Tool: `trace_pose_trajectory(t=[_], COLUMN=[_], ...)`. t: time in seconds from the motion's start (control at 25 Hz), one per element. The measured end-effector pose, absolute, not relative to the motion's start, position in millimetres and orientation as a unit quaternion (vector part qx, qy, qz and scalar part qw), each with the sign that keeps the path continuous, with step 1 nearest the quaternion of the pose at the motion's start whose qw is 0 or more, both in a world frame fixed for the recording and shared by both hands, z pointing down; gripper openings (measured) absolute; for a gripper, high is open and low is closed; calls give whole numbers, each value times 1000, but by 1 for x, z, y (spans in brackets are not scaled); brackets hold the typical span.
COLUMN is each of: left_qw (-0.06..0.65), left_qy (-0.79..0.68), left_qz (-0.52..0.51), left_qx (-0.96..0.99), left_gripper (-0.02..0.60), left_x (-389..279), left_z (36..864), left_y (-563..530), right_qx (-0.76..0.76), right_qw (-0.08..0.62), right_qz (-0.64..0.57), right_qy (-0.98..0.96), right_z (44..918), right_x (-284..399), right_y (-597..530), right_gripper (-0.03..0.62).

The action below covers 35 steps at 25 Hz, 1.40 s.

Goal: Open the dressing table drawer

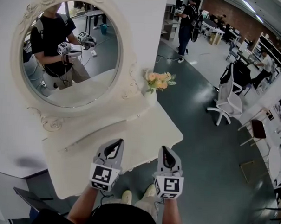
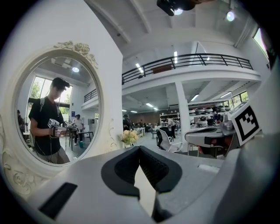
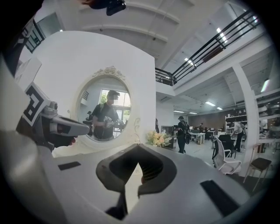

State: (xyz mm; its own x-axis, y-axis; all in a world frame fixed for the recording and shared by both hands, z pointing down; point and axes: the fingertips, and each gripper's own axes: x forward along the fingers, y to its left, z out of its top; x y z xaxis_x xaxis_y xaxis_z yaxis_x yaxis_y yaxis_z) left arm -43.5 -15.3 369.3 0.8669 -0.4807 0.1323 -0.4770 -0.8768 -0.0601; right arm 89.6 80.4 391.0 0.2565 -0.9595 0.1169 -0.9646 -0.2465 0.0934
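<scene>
Both left gripper [image 1: 116, 142] and right gripper [image 1: 166, 149] have jaws closed, empty, near the dressing table [image 1: 144, 128].

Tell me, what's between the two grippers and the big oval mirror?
Just bare white tabletop, nothing on it, as the head view shows. The flowers stand off to the right.

a: where's the room?
b: over the near and middle of the counter [image 1: 144, 132].
a: what blocks?
b: the mirror [image 1: 71, 55] along the far side, the flower vase [image 1: 152, 96] far right.
</scene>
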Motion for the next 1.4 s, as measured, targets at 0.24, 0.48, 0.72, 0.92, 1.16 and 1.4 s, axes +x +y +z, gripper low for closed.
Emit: trace_pose_trajectory(t=[0.24, 0.48, 0.72, 0.92, 1.16, 1.4], left_qw=[9, -7, -28, -51, -74, -97], left_qy=[274, 316, 359, 385, 407, 424], left_qz=[-71, -83, -99, -118, -129, -143], left_qx=[-959, -945, -928, -914, -901, -889], left_gripper=[3, 3, 3, 3, 3, 3], left_x=[-24, -6, 6, 10, 15, 16], left_z=[372, 384, 407, 431, 458, 485], left_y=[-48, -85, -121, -137, -150, -162], right_qx=[771, 744, 712, 686, 659, 640], right_qw=[58, 61, 69, 96, 112, 125], right_qz=[2, 11, 35, 72, 95, 109], right_qy=[-634, -665, -698, -718, -738, -751], right_z=[393, 404, 432, 458, 492, 522], right_x=[114, 142, 160, 164, 169, 173], right_y=[39, -12, -61, -89, -117, -140], right_gripper=[-2, -2, -2, -2, -2, -2])
